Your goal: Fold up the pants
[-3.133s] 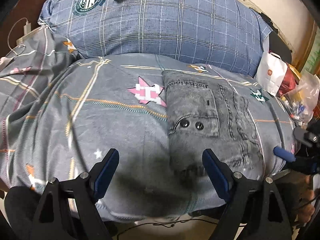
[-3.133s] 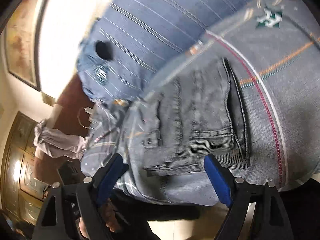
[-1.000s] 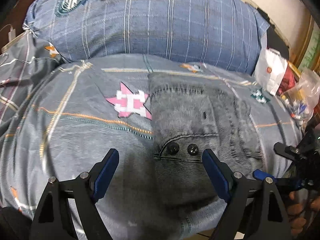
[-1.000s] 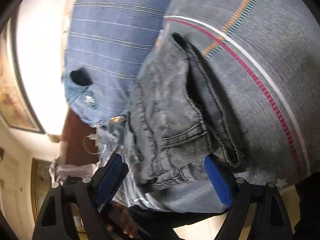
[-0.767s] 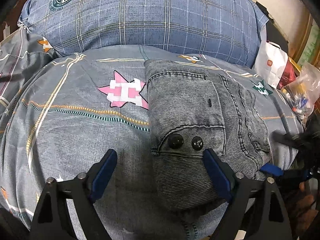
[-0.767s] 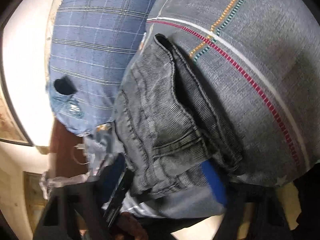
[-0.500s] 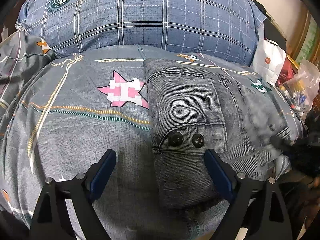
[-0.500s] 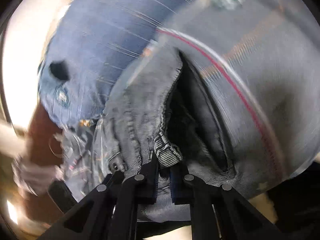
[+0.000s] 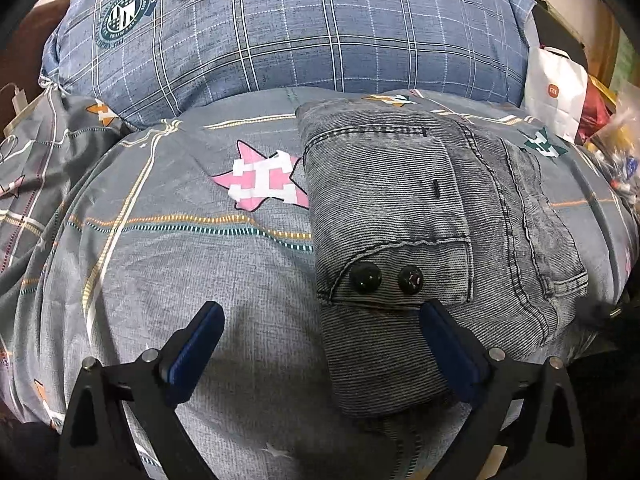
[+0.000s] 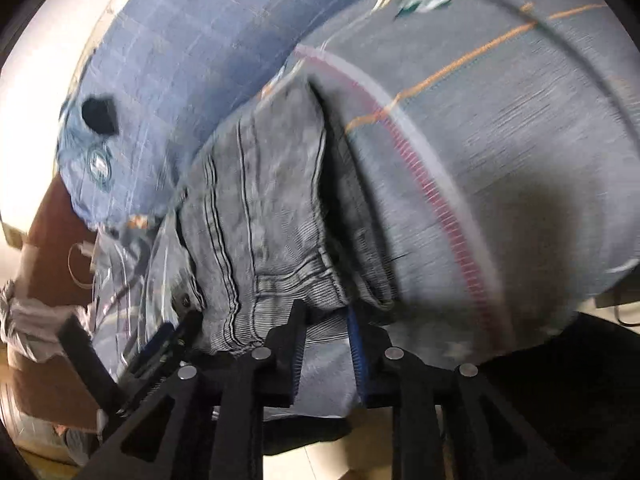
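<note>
The grey denim pants (image 9: 424,240) lie folded into a compact block on the bed, a buttoned pocket flap with two black buttons facing up. My left gripper (image 9: 320,344) is open and empty, hovering over the near left edge of the block, its right finger (image 9: 452,356) above the denim. In the right wrist view the pants (image 10: 256,216) fill the middle. My right gripper (image 10: 324,328) stands with its jaws a narrow gap apart at the near right corner of the block, and the fold edge lies just ahead of the tips.
The grey patterned bedsheet (image 9: 168,264) covers the bed. A large blue plaid pillow (image 9: 304,36) lies behind the pants. A white paper bag (image 9: 554,92) and plastic bags stand at the right edge. A charger and cable (image 9: 16,104) lie far left.
My right gripper closed from wide open onto the pants' near right corner, then its jaws parted slightly and the corner dropped back. My left gripper moved closer over the block and stayed open.
</note>
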